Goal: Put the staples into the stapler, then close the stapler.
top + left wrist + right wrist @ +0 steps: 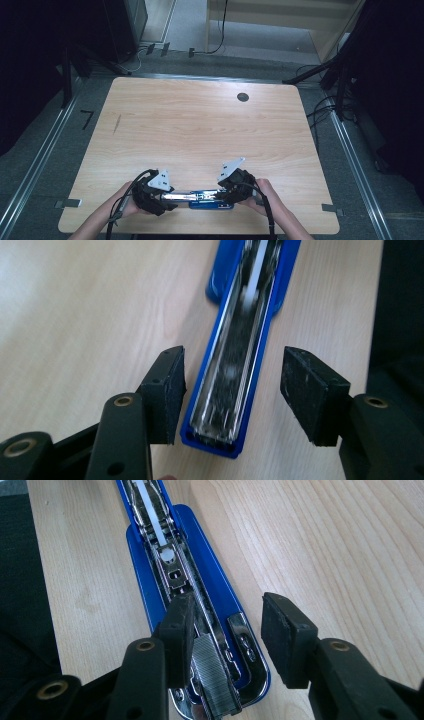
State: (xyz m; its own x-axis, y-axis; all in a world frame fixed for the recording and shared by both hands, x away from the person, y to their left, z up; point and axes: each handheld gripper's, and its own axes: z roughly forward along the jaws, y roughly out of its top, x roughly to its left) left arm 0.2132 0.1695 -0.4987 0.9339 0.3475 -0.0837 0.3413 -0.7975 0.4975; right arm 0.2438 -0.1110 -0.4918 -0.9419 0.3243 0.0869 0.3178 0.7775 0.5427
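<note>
The room comes first: grey carpet (45,145) surrounds the table, with metal floor rails (30,170) running along both sides, dark stands and cables (320,107) at the right, and a pale wooden unit (300,20) at the back; the corners lie in deep shadow. The table (200,125) is a light wood-grain top with rounded corners; a small dark round spot (243,97) sits near its far edge, and a faint dark streak (117,123) marks its left part.

The stapler (200,198) lies near the front edge of the table, between the two hands, stretched flat and opened out lengthwise; its body is glossy blue with a rounded base plate, and the metal channel inside shows bright chrome rails, a white strip down the middle and a block of grey staples (212,672) at the end nearest the right gripper.

The left gripper (232,390) straddles one end of the stapler; its black pads stand apart, the left one close against the blue edge, the right one clear of it, so nothing is clamped. The right gripper (227,630) sits over the other end; one pad lies over the metal channel beside the staples, the other stands off the blue rim; released, no squeeze visible.
</note>
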